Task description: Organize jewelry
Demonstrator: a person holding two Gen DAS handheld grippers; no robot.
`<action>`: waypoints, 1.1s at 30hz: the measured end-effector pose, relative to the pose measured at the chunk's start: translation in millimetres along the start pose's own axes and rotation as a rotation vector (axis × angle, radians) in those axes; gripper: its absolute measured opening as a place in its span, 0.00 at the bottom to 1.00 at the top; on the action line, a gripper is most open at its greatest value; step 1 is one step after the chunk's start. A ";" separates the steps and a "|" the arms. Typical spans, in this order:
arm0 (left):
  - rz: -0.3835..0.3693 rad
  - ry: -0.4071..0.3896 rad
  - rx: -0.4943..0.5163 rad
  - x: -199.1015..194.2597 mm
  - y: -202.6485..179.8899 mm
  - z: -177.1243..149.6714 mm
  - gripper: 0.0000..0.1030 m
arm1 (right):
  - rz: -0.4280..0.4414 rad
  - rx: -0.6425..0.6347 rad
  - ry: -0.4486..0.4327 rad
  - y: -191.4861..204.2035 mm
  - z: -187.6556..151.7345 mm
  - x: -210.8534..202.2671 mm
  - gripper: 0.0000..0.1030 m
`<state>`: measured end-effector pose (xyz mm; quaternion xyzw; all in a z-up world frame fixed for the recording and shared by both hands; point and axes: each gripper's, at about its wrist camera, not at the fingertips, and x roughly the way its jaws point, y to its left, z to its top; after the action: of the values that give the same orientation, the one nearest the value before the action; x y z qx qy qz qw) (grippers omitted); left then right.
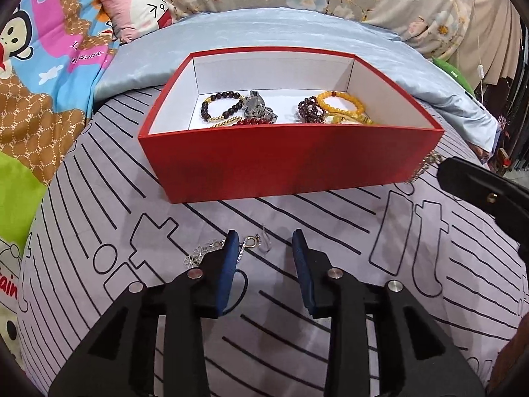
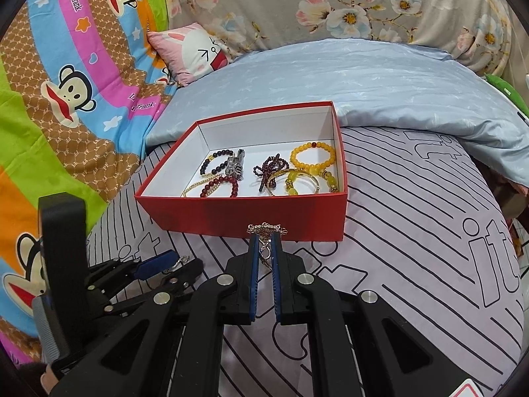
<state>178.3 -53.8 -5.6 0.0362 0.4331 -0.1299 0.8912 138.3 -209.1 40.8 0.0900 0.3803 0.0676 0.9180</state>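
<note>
A red box (image 1: 291,162) with a white inside stands on the striped bed sheet and holds several bead bracelets (image 1: 340,106) and a metal watch (image 1: 259,107); it also shows in the right wrist view (image 2: 244,213). My left gripper (image 1: 264,248) is open just above a silver flower chain (image 1: 211,249) that lies on the sheet by its left finger. My right gripper (image 2: 264,241) is shut on a gold chain (image 2: 266,231), held in front of the box's near wall. The left gripper (image 2: 165,264) also shows low at left in the right wrist view.
A pale blue quilt (image 2: 363,79) lies behind the box. A cartoon blanket (image 2: 66,99) and a pink pillow (image 2: 195,53) lie at the left. The striped sheet (image 2: 413,231) spreads to the right of the box.
</note>
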 end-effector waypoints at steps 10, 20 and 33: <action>-0.006 -0.007 -0.028 -3.1 12.1 1.2 0.01 | 0.004 0.001 -0.002 1.6 0.5 0.2 0.07; -0.043 -0.044 -0.038 -31.7 13.7 5.1 0.01 | 0.011 -0.003 -0.019 3.8 5.5 -7.0 0.07; -0.063 -0.157 -0.026 -72.6 8.3 60.3 0.01 | 0.020 -0.036 -0.086 10.6 39.2 -20.0 0.07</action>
<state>183.5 -42.0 88.2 0.0007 0.3644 -0.1548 0.9183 151.5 -207.2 84.1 0.0802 0.3385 0.0797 0.9342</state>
